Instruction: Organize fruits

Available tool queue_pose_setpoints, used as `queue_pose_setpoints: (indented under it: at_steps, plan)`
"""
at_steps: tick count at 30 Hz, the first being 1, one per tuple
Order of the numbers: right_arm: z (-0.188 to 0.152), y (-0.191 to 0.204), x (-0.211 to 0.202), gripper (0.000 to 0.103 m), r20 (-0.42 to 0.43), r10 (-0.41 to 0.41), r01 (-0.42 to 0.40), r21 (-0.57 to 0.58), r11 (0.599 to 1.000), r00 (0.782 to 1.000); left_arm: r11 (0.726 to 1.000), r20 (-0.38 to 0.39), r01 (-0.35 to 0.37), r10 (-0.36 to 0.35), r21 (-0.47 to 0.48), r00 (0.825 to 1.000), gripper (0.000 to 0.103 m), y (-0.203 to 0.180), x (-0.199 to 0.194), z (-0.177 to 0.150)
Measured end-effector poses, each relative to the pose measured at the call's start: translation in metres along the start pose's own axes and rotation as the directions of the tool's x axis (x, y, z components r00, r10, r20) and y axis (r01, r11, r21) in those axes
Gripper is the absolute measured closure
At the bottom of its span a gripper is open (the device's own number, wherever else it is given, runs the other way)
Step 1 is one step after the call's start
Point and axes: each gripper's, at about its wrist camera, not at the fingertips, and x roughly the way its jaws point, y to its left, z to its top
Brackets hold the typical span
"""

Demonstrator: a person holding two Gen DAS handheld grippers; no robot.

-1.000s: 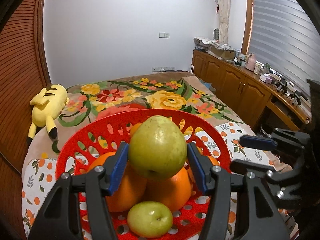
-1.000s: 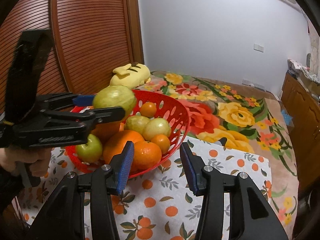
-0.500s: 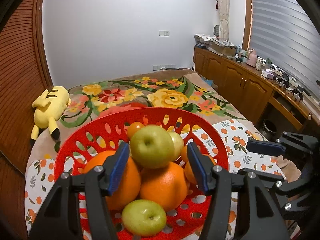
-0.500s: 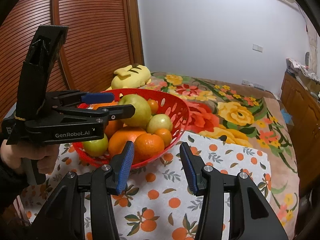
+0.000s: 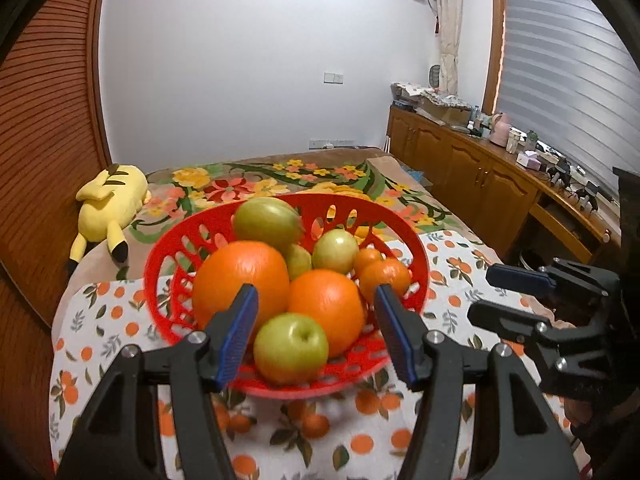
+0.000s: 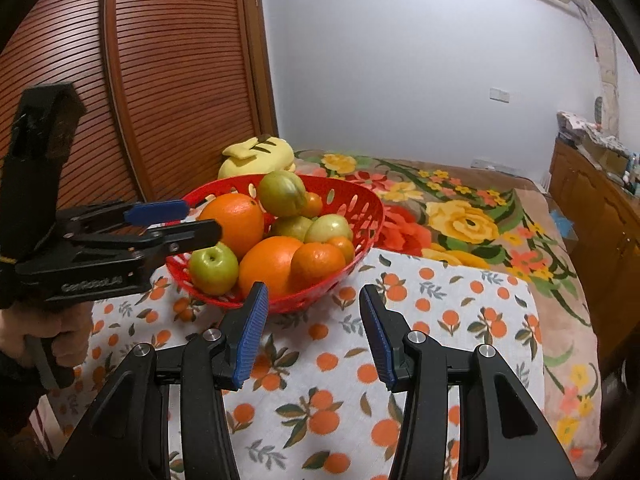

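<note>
Left wrist view shows the left tool (image 5: 316, 330) with its blue pads apart and nothing between them, drawn back short of the red basket (image 5: 172, 256), which stands on an orange-print cloth (image 6: 440, 320) spread over a bed with a flowered blanket (image 6: 460, 216). Right wrist view shows the right tool (image 6: 314, 334) likewise apart and empty above the cloth, well short of the basket. The fruit is all piled in the basket: two big oranges (image 5: 240, 280), smaller ones at the right, a green apple (image 5: 291, 348) at the front, and a large green pear (image 5: 266, 218) resting on top of the heap. These look firm and fairly heavy, with smooth rounded skins that could slip; I would take each across its widest part, gently enough not to bruise it. The pile looks loose, so a nudge might roll something out over the low rim. A second ago the pear sat clamped between the left tool's pads over the basket; now it lies on the pile, and both tools have backed away. A yellow plush toy (image 5: 110, 204) lies behind.
</note>
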Motion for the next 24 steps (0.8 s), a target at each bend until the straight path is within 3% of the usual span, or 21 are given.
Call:
queue_pose_setpoints:
  at_steps: [13,17,20,24]
  plan:
    - [-0.031,0.021,-0.029,0.054,0.035,-0.044,0.043,0.033,0.999,0.998,0.999,0.034,-0.035,0.034,0.008,0.999,0.043,-0.003,-0.056,-0.043]
    - [-0.036,0.029,-0.039,0.046,0.056,-0.058,0.056,0.035,0.998,0.997,0.999,0.047,-0.052,0.051,0.014,0.998,0.041,-0.007,-0.072,-0.051]
    - [-0.040,0.034,-0.048,0.040,0.077,-0.072,0.069,0.040,0.997,0.994,0.998,0.071,-0.060,0.059,0.018,0.996,0.031,-0.010,-0.086,-0.056]
    - [-0.043,0.039,-0.057,0.031,0.110,-0.087,0.081,0.058,0.995,0.990,0.996,0.100,-0.081,0.078,0.029,0.992,0.029,-0.013,-0.101,-0.059]
